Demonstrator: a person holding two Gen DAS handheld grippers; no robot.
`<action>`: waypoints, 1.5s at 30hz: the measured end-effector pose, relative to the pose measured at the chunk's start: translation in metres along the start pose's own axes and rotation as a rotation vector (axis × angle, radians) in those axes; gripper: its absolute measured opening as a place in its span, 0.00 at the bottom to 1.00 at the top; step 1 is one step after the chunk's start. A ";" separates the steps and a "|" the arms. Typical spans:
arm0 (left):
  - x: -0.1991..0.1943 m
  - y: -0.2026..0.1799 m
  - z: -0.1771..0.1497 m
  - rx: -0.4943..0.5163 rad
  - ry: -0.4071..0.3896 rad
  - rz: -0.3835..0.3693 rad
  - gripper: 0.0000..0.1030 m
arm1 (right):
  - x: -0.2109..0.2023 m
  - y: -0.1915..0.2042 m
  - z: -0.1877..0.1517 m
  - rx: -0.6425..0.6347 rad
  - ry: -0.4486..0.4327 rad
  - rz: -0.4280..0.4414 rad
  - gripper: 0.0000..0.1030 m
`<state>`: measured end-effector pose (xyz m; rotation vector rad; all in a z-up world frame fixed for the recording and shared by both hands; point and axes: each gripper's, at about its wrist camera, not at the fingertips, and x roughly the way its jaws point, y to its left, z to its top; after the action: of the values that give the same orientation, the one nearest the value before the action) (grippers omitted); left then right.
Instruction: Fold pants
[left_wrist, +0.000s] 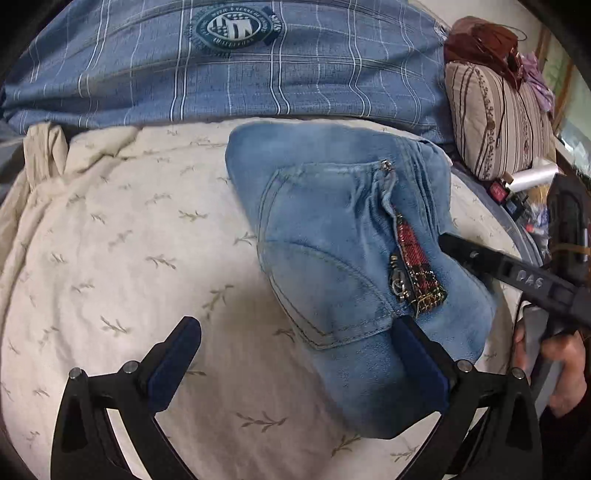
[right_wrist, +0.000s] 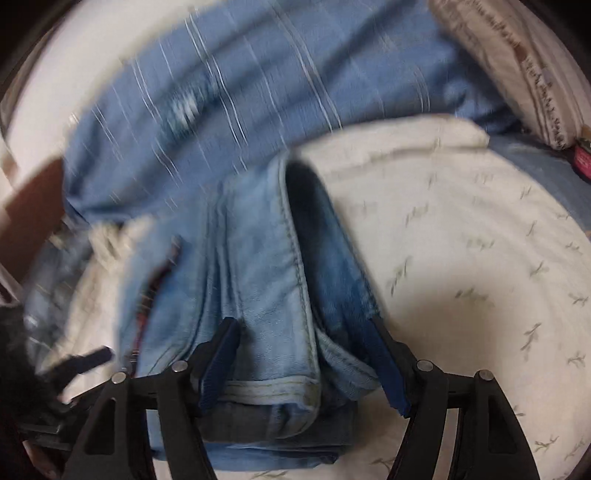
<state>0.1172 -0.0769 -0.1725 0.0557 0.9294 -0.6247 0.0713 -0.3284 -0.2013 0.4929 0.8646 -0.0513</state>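
Light blue jeans lie folded in a compact bundle on a cream bedspread, back pocket and a red plaid zipper patch facing up. My left gripper is open, its right finger resting against the bundle's near edge, its left finger over bare bedspread. My right gripper shows in the left wrist view as a black arm reaching the bundle's right side. In the blurred right wrist view, my right gripper has its jaws part-open astride the jeans' folded edge, not clamping it.
A blue plaid blanket lies across the back of the bed. A striped pillow with dark red cloth on top sits at the back right. Small clutter lies by the bed's right edge.
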 end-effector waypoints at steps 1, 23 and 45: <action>-0.002 0.002 0.001 -0.017 0.001 -0.013 1.00 | -0.003 0.002 0.001 -0.009 -0.011 -0.002 0.72; 0.021 0.035 0.040 -0.215 0.085 -0.216 1.00 | -0.001 -0.075 0.002 0.367 0.070 0.339 0.73; 0.026 0.020 0.041 -0.160 0.132 -0.361 0.82 | 0.016 -0.046 -0.005 0.351 0.188 0.450 0.79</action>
<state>0.1693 -0.0860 -0.1717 -0.2209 1.1264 -0.8849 0.0674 -0.3643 -0.2334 1.0256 0.9136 0.2640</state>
